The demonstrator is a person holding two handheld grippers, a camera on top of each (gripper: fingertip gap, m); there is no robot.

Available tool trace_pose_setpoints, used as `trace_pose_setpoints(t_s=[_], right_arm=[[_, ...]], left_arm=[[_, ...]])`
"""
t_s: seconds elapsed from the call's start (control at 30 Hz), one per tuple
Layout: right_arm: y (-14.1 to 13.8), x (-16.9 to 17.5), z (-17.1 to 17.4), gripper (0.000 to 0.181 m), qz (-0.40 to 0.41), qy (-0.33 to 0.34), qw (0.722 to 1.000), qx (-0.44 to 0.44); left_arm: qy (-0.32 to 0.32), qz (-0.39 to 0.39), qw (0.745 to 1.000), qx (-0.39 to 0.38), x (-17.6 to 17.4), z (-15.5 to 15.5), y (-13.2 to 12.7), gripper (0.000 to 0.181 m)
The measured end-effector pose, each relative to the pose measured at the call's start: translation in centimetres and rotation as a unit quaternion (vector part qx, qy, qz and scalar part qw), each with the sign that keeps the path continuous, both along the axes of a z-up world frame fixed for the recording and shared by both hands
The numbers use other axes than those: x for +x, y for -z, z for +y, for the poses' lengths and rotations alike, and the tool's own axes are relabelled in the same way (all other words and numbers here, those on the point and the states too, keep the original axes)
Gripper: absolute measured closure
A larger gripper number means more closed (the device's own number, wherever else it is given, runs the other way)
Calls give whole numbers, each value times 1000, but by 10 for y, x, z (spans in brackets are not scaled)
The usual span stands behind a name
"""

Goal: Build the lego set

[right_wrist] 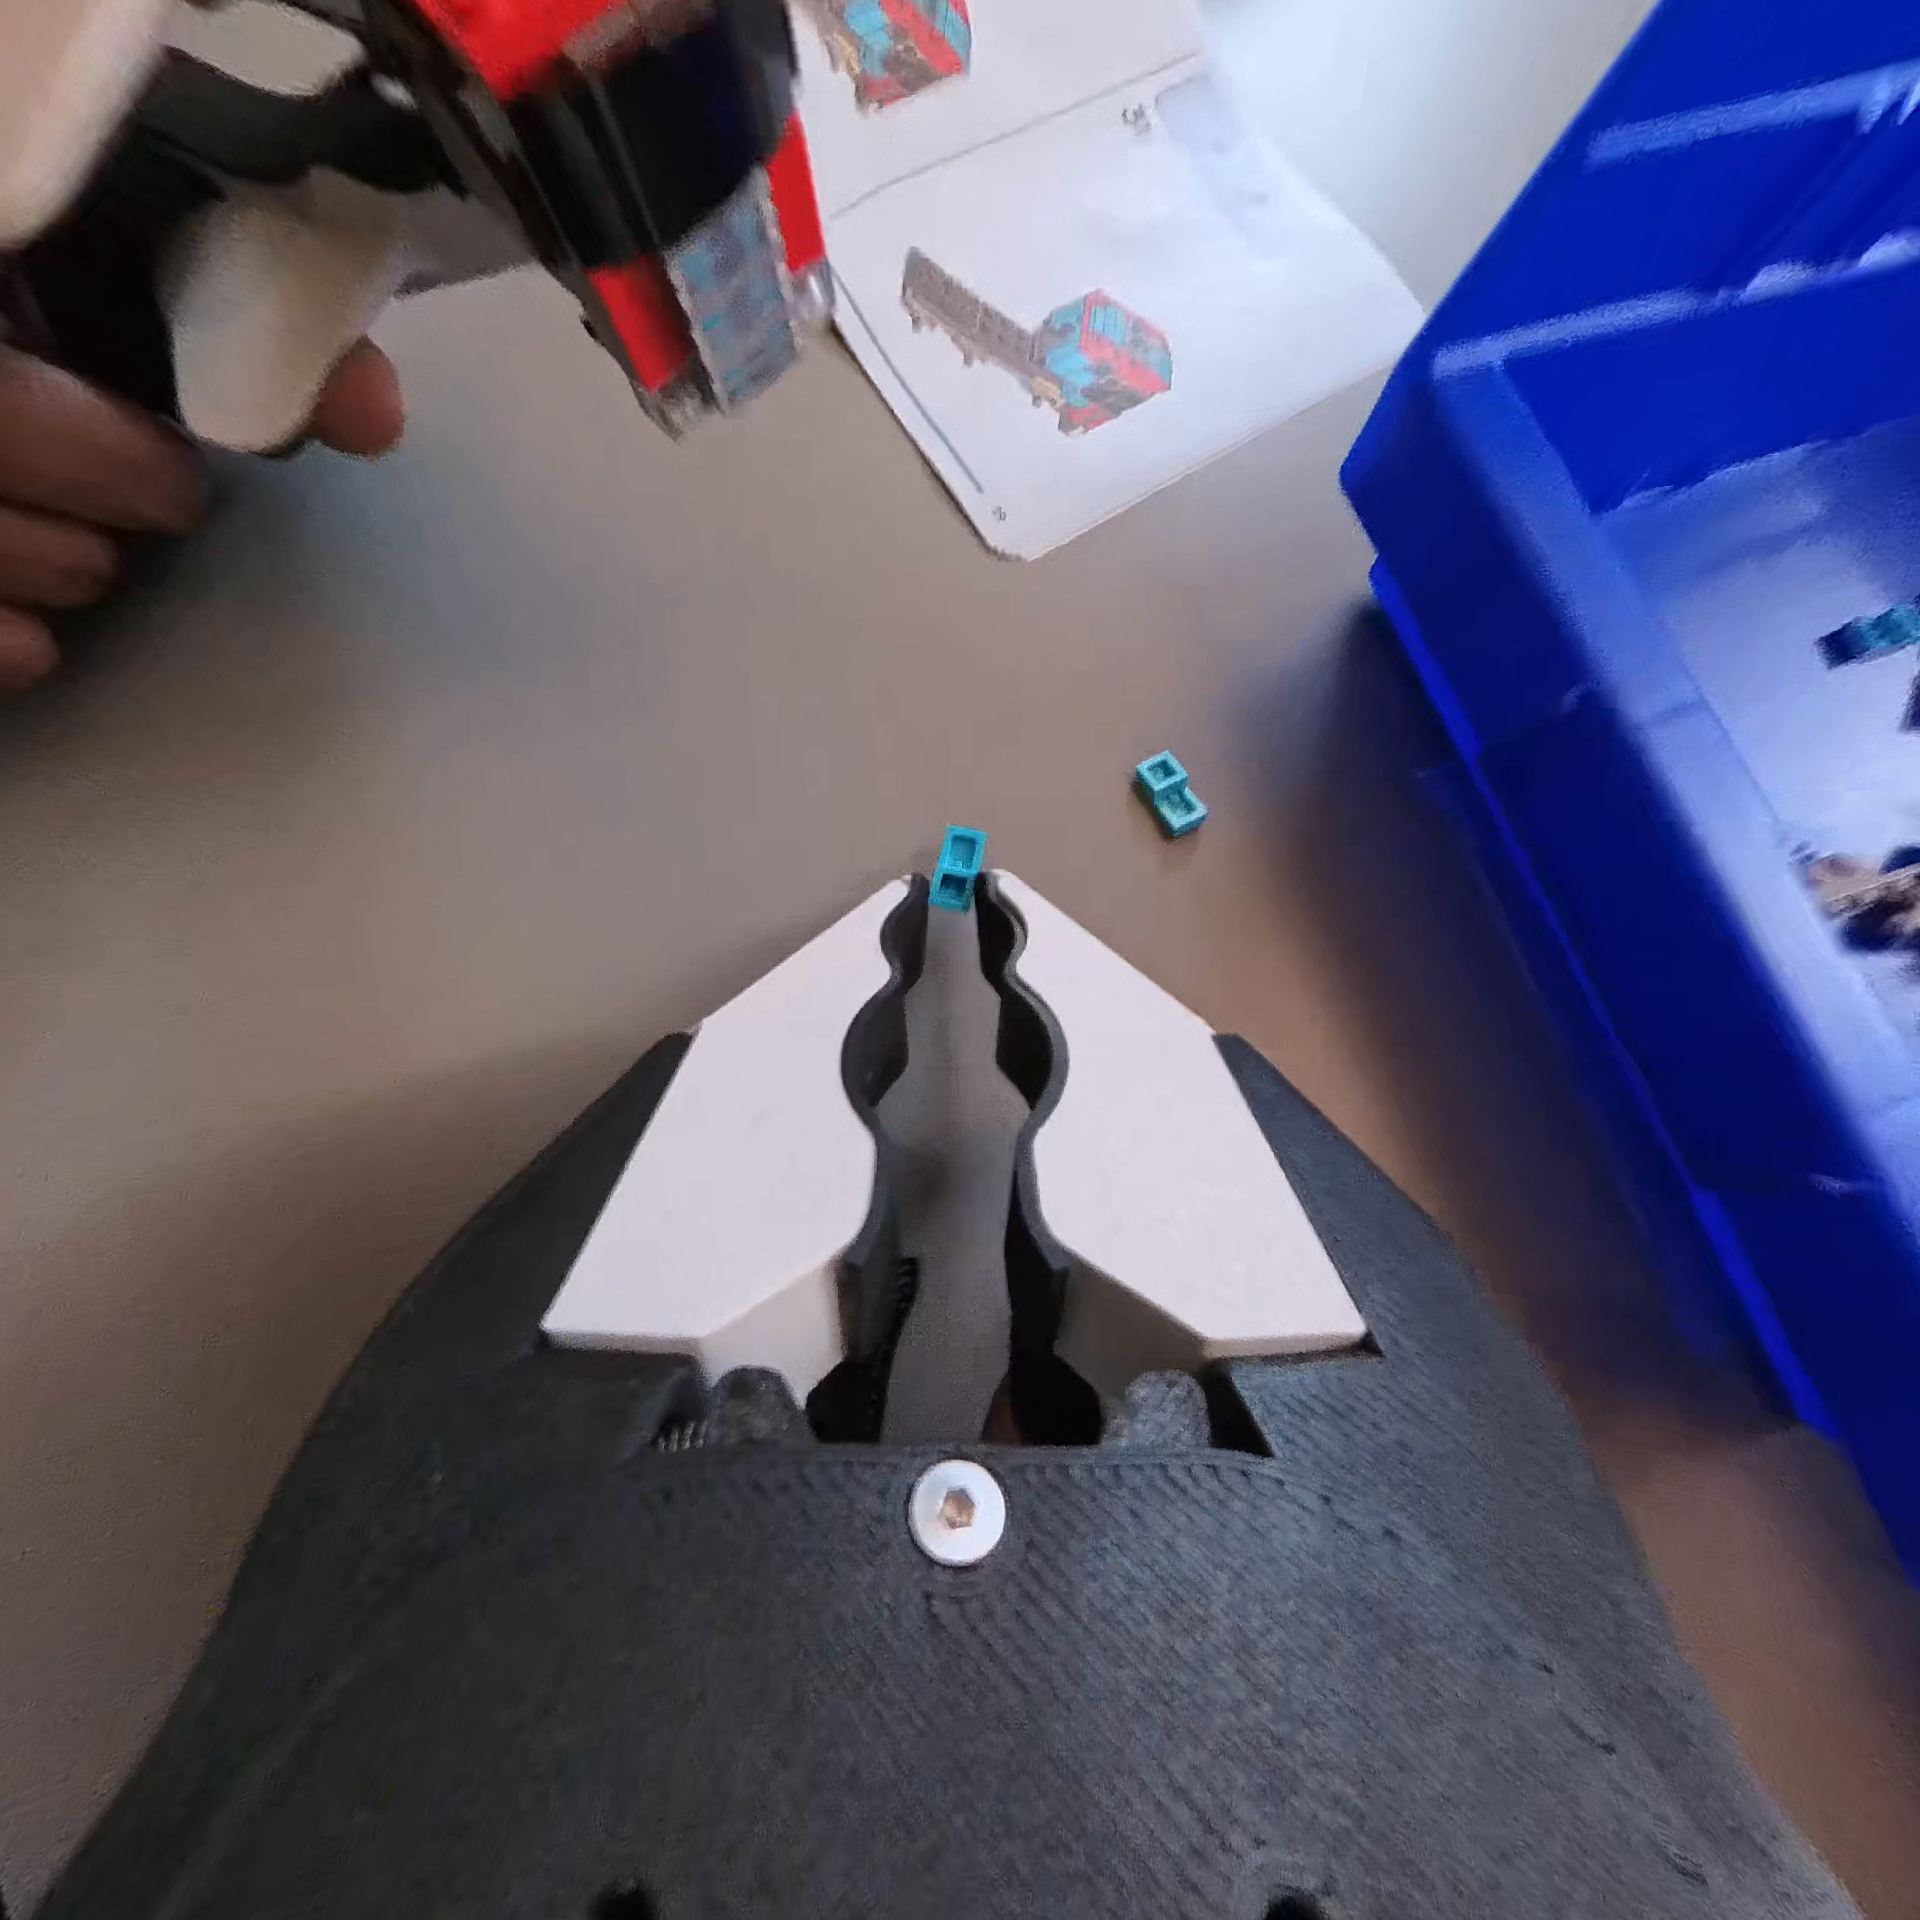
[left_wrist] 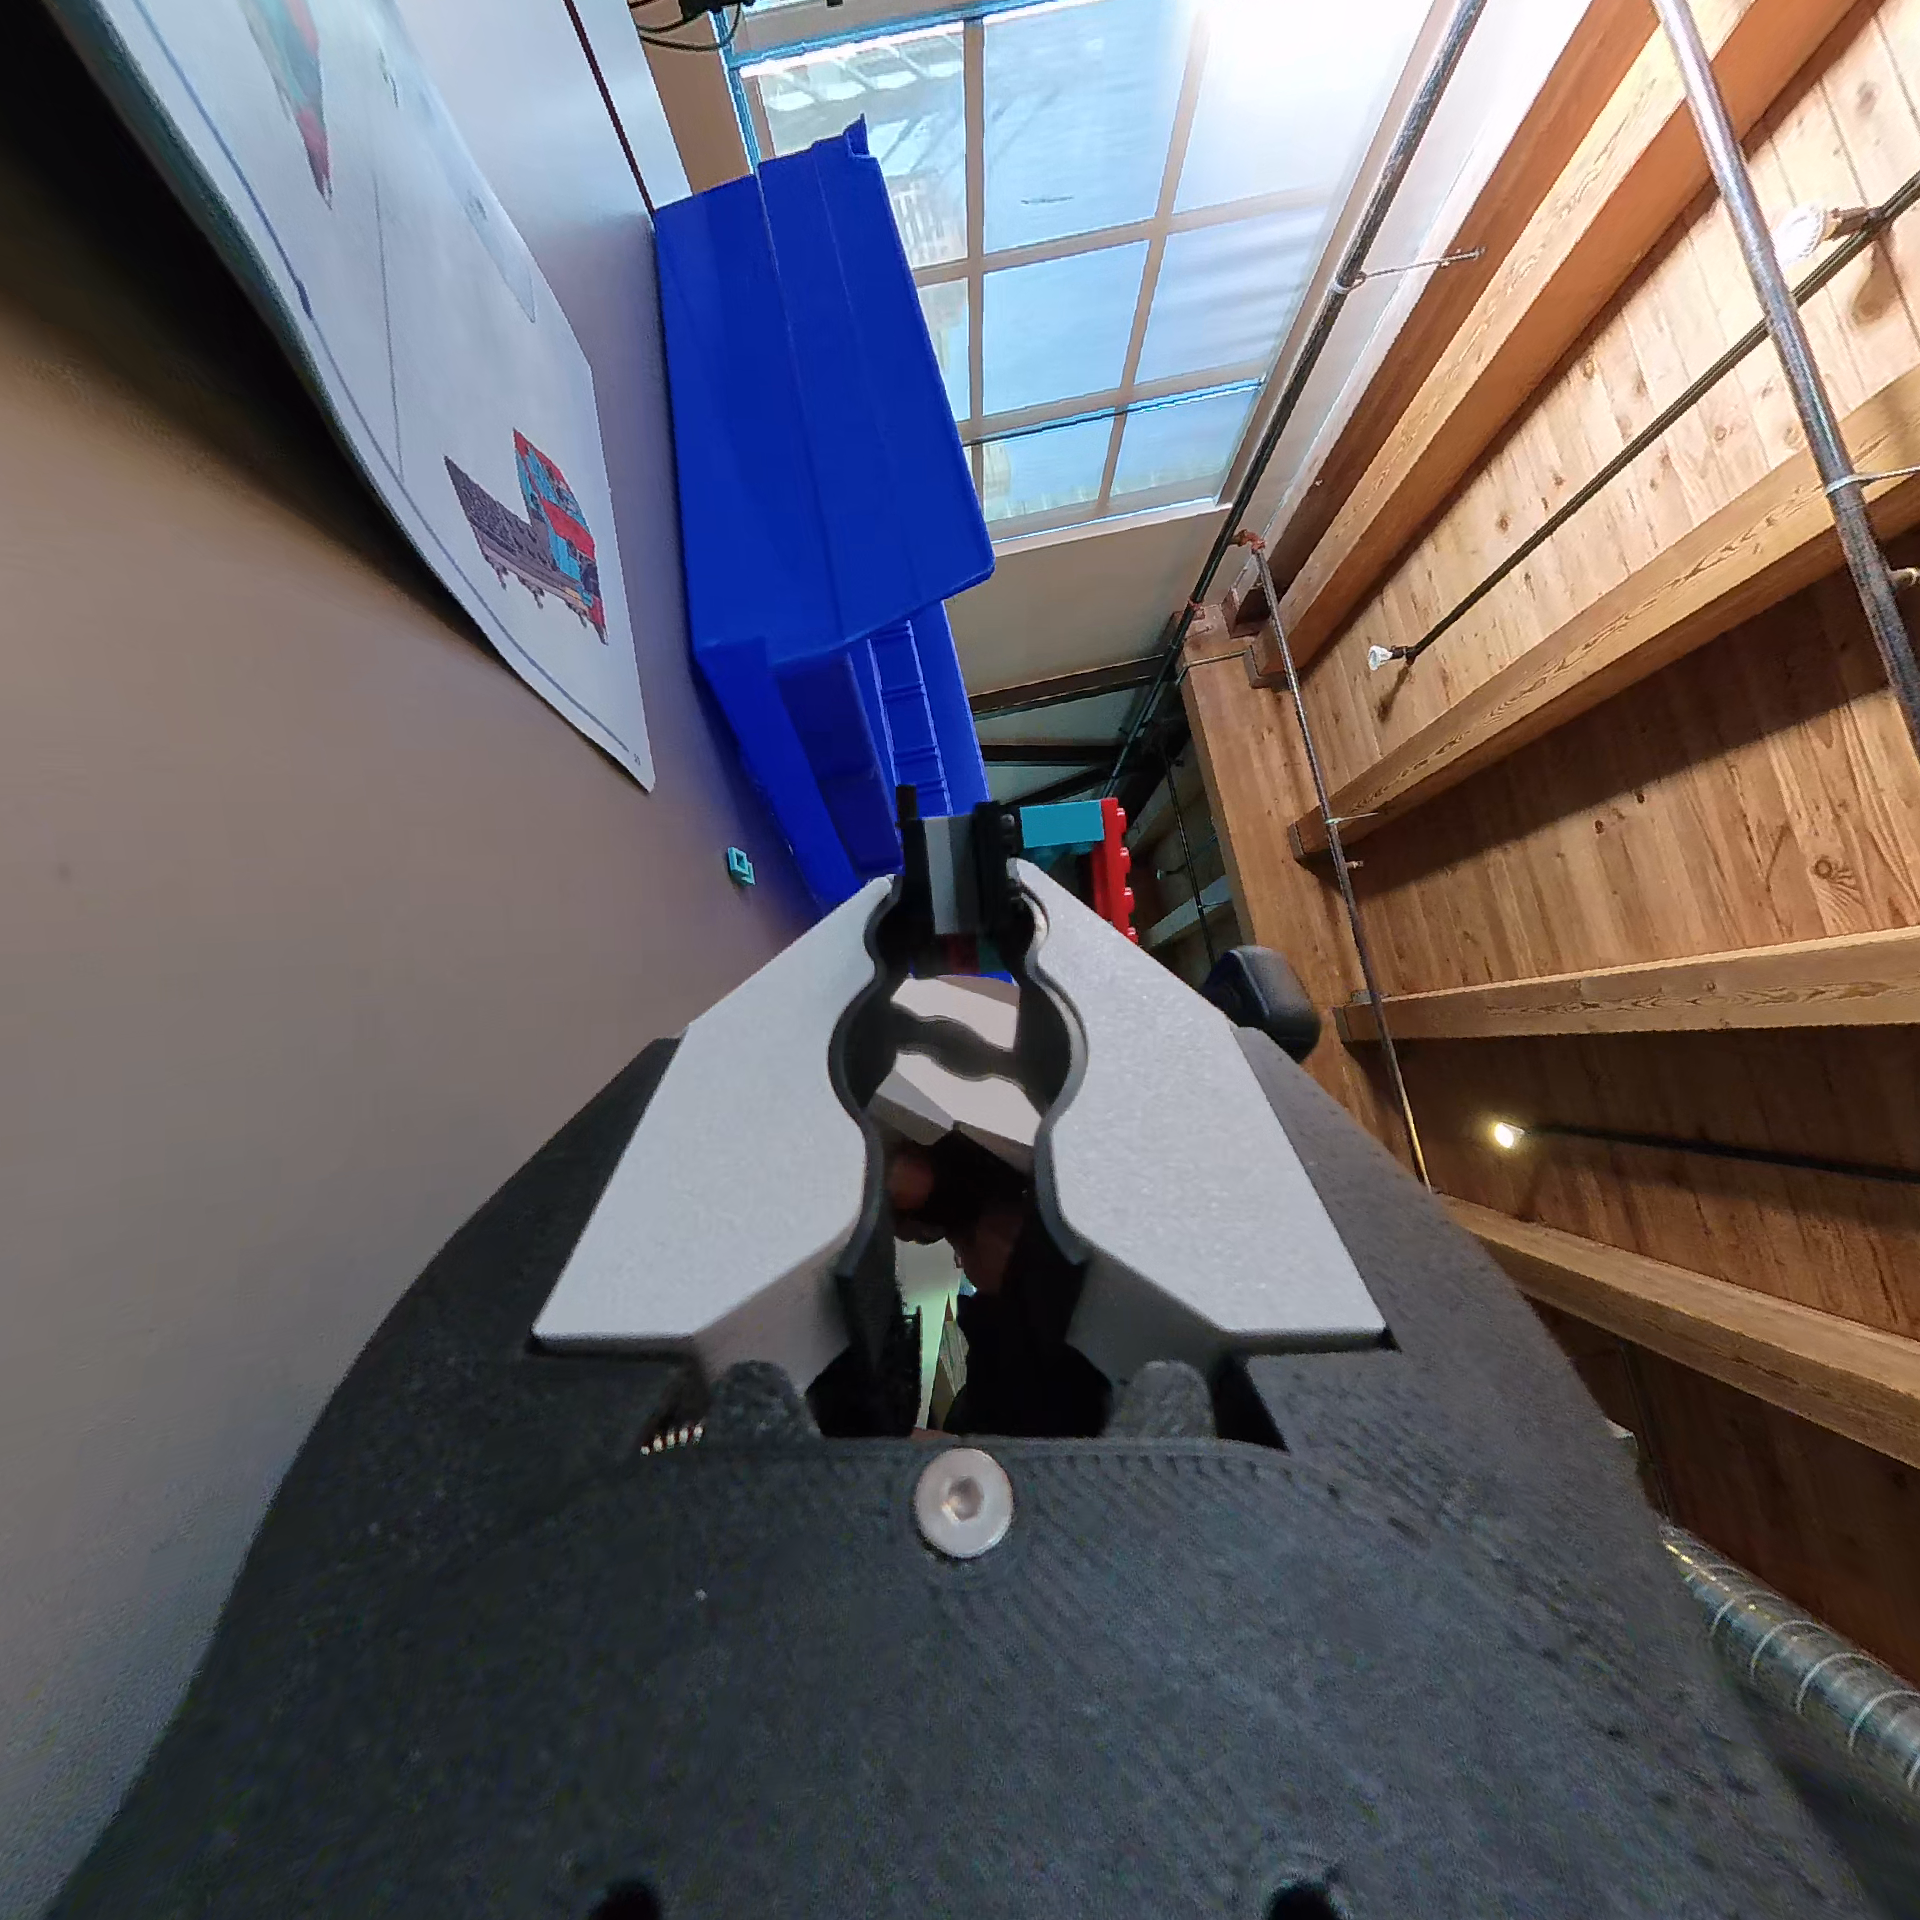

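Note:
My left gripper (left_wrist: pixel 958 896) is shut on the lego truck model (left_wrist: pixel 961 868), grey, black, teal and red, held up off the table with the view rolled sideways. The same model (right_wrist: pixel 665 229) shows blurred at the upper left of the right wrist view, held by the other gripper and a gloved hand (right_wrist: pixel 156 343). My right gripper (right_wrist: pixel 956 883) is shut on a small teal brick (right_wrist: pixel 958 868) at its tips, above the brown table (right_wrist: pixel 520 727). A second teal brick (right_wrist: pixel 1170 796) lies on the table to the right, also seen in the left wrist view (left_wrist: pixel 739 864).
A blue parts bin (right_wrist: pixel 1621 436) with several loose pieces stands at the right; it also shows in the left wrist view (left_wrist: pixel 821 436). The white instruction sheet (right_wrist: pixel 1060 343) lies at the back, also in the left wrist view (left_wrist: pixel 468 436). Wooden ceiling beams (left_wrist: pixel 1610 623) fill the right. Some 12 cm of space lies between my two pairs of fingers.

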State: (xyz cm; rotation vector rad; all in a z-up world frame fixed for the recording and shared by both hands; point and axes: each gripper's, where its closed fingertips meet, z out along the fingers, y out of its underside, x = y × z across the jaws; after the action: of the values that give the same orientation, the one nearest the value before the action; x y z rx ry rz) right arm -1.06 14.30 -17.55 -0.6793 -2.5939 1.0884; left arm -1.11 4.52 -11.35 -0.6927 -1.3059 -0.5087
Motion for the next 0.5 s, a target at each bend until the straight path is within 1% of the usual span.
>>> trace_pose_setpoints(t_s=[0.13,0.17,0.23,0.3,0.43,0.5], right_arm=[[-45,4,-7,169,53,-17,997,-56],[-51,4,-6,165,58,-14,996,-62],[-57,4,-2,164,61,-8,996,-70],[-54,3,4,164,55,1,996,-68],[-34,6,14,164,30,13,998,-48],[-25,12,13,164,14,5,999,-38]], left_arm=[[0,0,1000,2,0,0,0,165],[0,0,1000,1,0,0,0,165],[1,0,1000,1,0,0,0,165],[1,1,1000,1,0,0,0,165],[-1,0,1000,1,0,-1,0,165],[-1,0,1000,-1,0,0,0,165]])
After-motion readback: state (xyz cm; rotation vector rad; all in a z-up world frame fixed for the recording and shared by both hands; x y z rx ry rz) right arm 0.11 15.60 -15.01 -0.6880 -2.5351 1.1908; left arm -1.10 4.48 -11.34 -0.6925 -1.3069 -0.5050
